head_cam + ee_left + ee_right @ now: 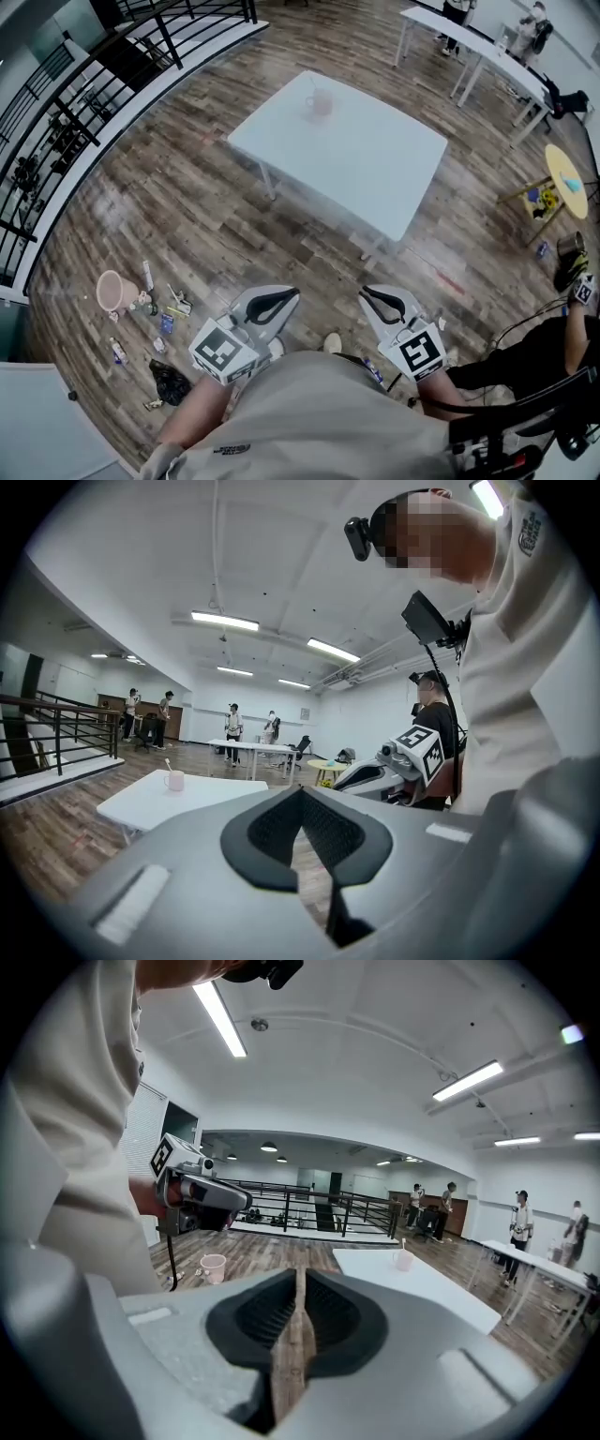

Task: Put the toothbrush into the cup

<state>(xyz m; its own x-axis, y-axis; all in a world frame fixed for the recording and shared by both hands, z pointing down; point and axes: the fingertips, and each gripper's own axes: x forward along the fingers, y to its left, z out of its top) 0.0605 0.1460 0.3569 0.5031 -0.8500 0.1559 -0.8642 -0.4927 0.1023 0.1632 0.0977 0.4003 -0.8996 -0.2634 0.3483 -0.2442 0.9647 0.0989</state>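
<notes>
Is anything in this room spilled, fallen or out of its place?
Yes. On the wooden floor, lower left in the head view, small items lie scattered beside a pink bucket, with a black bag nearby: it looks like spilled clutter. The pink cup stands upright on the table.

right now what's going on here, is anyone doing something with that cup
A person holds a gripper in each hand, close to the body and well back from the table. The left gripper and right gripper are both shut with nothing in them. The cup stands alone near the table's far edge, and the toothbrush sticks up out of it, so the job looks done.
</notes>
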